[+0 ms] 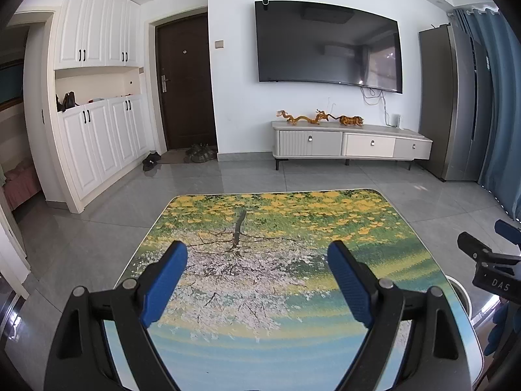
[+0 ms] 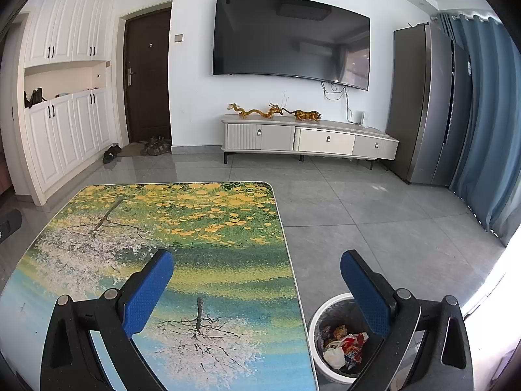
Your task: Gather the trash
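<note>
A white round trash bin lined with a grey bag stands on the floor by the table's right edge. Crumpled wrappers in red, white and yellow lie inside it. My right gripper is open and holds nothing; its right finger hangs over the bin, its left finger over the table. The left gripper is also open and holds nothing, above the table with the painted tree print. The bin's rim peeks out at the table's right side in the left wrist view. Part of the right gripper's body shows there too.
Grey tiled floor surrounds the table. Against the far wall stand a low TV cabinet with golden figurines, a wall TV, a grey fridge and blue curtains. White cupboards, a dark door and shoes sit at the left.
</note>
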`<state>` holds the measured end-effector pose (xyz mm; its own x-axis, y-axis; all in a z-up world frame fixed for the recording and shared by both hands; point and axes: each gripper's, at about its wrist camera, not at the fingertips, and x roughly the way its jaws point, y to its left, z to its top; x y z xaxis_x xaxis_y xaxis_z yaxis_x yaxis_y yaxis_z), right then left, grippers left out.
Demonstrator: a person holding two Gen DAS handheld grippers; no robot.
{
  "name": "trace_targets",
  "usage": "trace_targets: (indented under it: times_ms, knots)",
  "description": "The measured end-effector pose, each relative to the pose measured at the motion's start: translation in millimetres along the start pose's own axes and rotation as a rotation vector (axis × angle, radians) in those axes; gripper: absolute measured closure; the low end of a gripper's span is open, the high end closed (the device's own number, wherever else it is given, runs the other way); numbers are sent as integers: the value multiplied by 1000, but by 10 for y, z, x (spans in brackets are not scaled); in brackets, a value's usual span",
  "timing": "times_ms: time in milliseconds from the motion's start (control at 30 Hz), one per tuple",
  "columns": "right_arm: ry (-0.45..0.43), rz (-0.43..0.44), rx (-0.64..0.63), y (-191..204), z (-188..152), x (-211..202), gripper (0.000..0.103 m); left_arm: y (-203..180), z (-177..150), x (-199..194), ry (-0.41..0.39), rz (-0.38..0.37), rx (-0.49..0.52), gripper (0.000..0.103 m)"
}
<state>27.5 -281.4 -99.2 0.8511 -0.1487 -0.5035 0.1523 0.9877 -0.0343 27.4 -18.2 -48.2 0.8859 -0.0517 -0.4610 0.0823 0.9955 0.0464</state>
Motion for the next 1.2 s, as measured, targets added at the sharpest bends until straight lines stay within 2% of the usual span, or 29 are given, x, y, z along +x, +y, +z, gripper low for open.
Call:
trace_targets:
  times_ms: [1200]
  knots:
    - [7,-4,0,-14,-28,5,0,-9,-52,54,14,-13,6,15]
